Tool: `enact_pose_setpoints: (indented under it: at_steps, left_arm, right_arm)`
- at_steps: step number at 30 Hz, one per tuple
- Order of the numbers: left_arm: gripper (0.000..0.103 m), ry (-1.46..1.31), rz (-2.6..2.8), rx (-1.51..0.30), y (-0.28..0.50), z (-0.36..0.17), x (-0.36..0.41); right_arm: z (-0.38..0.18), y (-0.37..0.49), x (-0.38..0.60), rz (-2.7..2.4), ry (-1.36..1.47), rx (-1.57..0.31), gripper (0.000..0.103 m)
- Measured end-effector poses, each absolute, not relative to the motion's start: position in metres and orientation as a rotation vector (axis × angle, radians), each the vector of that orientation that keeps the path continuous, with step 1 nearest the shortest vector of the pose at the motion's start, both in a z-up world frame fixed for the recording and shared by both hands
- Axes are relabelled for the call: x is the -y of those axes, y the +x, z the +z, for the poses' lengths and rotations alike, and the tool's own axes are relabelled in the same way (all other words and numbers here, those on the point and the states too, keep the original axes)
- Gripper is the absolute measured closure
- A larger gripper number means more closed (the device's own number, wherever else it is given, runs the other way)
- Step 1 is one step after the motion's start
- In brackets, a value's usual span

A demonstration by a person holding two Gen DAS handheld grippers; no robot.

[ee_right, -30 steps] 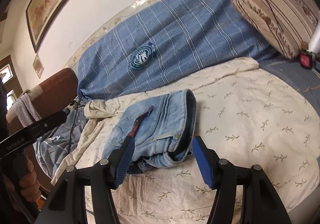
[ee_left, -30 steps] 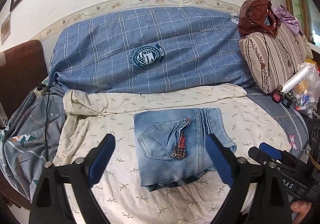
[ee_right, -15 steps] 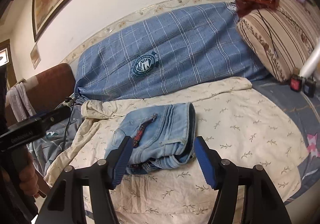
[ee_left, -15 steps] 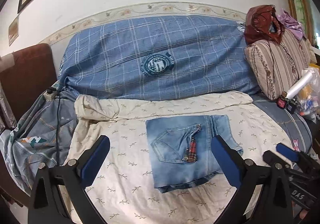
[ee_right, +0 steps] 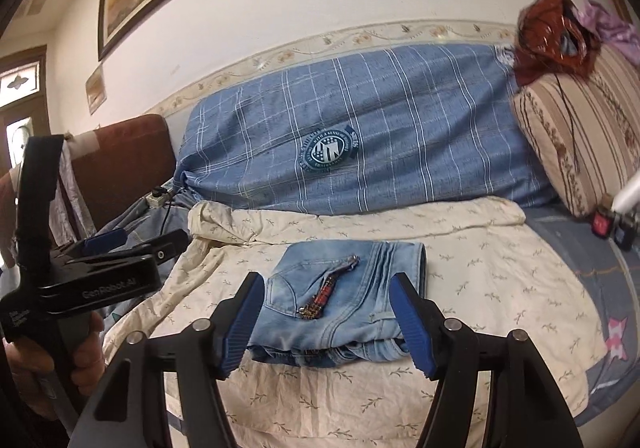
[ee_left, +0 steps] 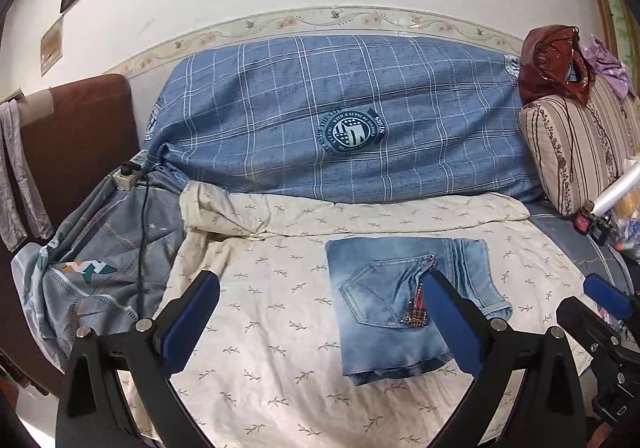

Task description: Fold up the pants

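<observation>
Bed (ee_left: 560,232), covered by a grey-blue patterned sheet. A cream cloth (ee_left: 280,328) with a small sprig print is spread over its middle, bunched at the far left corner. Folded light-blue denim pants (ee_left: 384,300) are laid flat on this cloth, back pocket upward, a red plaid strap lying across the pocket. A long blue plaid bolster (ee_left: 340,127) is set along the wall side. A striped pillow (ee_left: 572,151) is propped at the right end, with a power strip (ee_left: 128,175) and its cord at the left end.
</observation>
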State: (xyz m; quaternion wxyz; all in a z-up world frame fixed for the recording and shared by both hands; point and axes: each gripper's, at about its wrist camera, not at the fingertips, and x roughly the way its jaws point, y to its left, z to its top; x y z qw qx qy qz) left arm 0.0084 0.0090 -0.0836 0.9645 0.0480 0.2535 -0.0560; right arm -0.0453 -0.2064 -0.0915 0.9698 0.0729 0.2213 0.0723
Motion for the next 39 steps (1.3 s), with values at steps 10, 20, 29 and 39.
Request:
enact_pose_setpoints:
  at_steps: [10, 20, 29, 39]
  left_arm:
    - [0.002, 0.071, -0.054, -0.497, 0.0, -0.073, -0.02]
    - [0.002, 0.09, -0.039, -0.498, 0.001, -0.074, -0.018]
    - [0.002, 0.089, -0.037, -0.5, 0.0, -0.074, -0.02]
    - [0.002, 0.11, -0.041, -0.512, 0.0, -0.078, -0.016]
  right_arm:
    - [-0.077, -0.056, 0.19, 0.099, 0.063, -0.383, 0.034]
    - [-0.079, -0.055, 0.196, 0.09, 0.085, -0.397, 0.034]
    - [-0.083, -0.052, 0.193, 0.09, 0.084, -0.42, 0.034]
    - [-0.089, -0.049, 0.193, 0.069, 0.095, -0.438, 0.034]
